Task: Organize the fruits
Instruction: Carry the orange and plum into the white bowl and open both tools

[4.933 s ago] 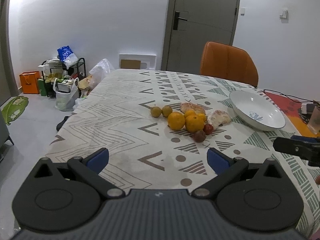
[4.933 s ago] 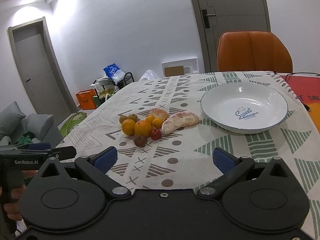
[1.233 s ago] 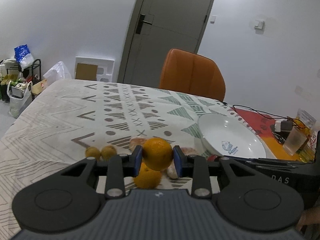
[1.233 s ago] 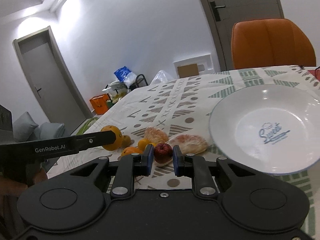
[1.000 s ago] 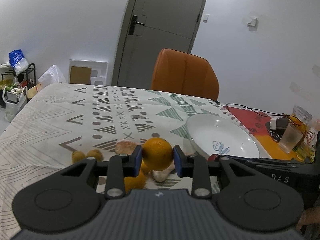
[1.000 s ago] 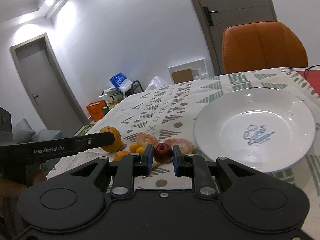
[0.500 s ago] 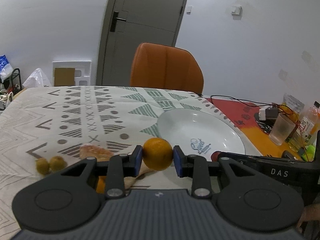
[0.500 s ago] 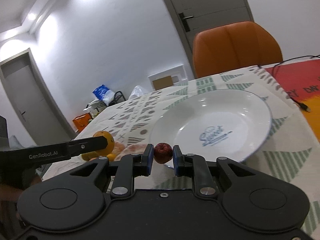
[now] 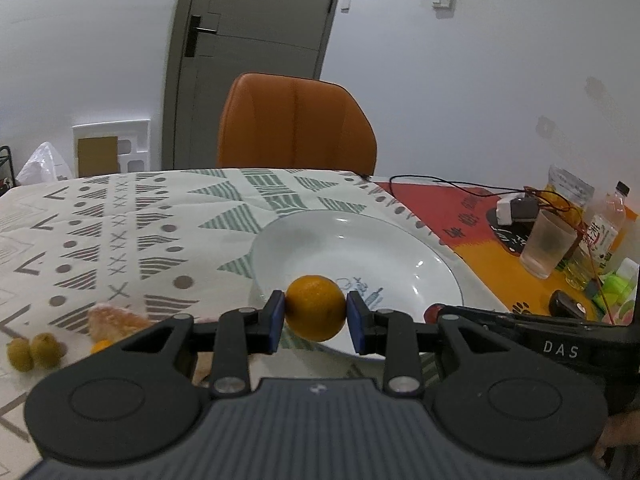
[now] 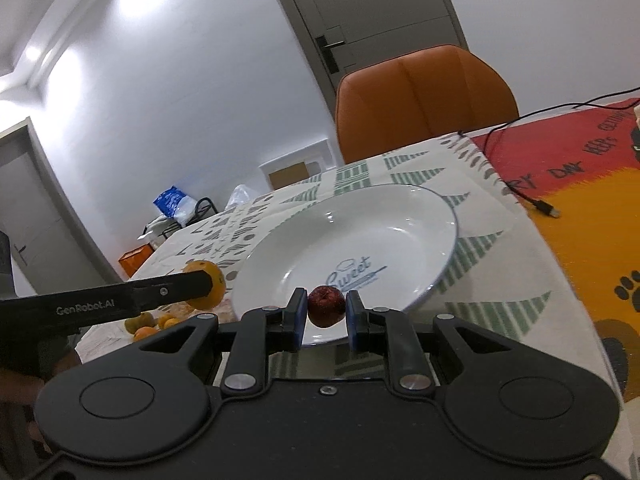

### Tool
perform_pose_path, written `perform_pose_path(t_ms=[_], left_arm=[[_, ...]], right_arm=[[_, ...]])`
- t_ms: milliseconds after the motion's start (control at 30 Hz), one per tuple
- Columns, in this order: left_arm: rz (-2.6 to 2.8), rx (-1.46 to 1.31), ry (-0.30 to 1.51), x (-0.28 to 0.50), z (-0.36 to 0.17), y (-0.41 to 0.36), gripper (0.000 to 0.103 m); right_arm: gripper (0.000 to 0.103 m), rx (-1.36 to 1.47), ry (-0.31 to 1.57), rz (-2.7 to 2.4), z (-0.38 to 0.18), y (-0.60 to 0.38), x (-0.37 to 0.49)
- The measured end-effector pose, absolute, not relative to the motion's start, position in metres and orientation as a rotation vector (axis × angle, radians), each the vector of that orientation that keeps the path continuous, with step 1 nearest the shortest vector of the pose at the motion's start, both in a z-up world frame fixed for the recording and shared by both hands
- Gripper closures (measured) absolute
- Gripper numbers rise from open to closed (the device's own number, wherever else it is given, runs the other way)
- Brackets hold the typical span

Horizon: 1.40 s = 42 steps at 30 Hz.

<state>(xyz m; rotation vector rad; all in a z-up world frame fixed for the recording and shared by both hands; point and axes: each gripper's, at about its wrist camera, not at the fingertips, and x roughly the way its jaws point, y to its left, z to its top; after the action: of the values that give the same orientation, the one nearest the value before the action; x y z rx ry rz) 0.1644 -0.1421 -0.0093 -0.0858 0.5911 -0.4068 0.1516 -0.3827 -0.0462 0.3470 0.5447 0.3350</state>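
Note:
My left gripper is shut on an orange and holds it above the near rim of the white plate. My right gripper is shut on a small dark red fruit, also over the plate's near edge. In the right wrist view the left gripper's finger with the orange comes in from the left. Two green fruits, a peeled citrus piece and a small orange fruit lie on the patterned tablecloth at the left.
An orange chair stands behind the table. On the right lie a red-and-yellow mat, a cable, a plastic cup, bottles and small items. A door is behind the chair.
Both grippers have carried their fruits rightward from the pile to over the plate's near rim. The plate now looms larger and more central; the fruit pile has slid to the left edge.

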Motion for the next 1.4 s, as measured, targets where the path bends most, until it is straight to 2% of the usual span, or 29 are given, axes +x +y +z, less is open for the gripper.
perform_pose_path(t_ms=[733, 800, 833, 1033, 1067, 1100, 1167, 1300, 1400], left_arm=[[-0.462, -0.082, 0.693, 0.198, -0.037, -0.176, 0.071], [-0.448, -0.075, 0.675, 0.196, -0.035, -0.174, 0.068], [-0.444, -0.070, 0.673, 0.195, -0.034, -0.173, 0.068], [-0.419, -0.071, 0.665, 0.190, -0.027, -0.161, 0.066], [-0.415, -0.063, 0.659, 0.188, -0.025, -0.159, 0.060], [-0.401, -0.051, 0.659, 0.186, -0.024, -0.159, 0.045], [-0.373, -0.027, 0.644, 0.182, -0.021, -0.156, 0.032], [-0.331, -0.022, 0.631, 0.174, -0.017, -0.145, 0.025], [-0.299, -0.027, 0.638, 0.172, -0.016, -0.134, 0.024]], right_arm=[[0.083, 0.320, 0.578, 0.329, -0.054, -0.381, 0.169], [0.081, 0.307, 0.575, 0.328, -0.053, -0.379, 0.169], [0.076, 0.300, 0.568, 0.326, -0.052, -0.377, 0.169], [0.076, 0.297, 0.570, 0.336, -0.049, -0.371, 0.167], [0.076, 0.297, 0.571, 0.336, -0.048, -0.370, 0.167], [0.076, 0.297, 0.571, 0.337, -0.048, -0.369, 0.166], [0.075, 0.296, 0.570, 0.338, -0.046, -0.368, 0.165], [0.067, 0.292, 0.565, 0.326, -0.043, -0.365, 0.160], [0.057, 0.294, 0.566, 0.315, -0.043, -0.364, 0.158]])
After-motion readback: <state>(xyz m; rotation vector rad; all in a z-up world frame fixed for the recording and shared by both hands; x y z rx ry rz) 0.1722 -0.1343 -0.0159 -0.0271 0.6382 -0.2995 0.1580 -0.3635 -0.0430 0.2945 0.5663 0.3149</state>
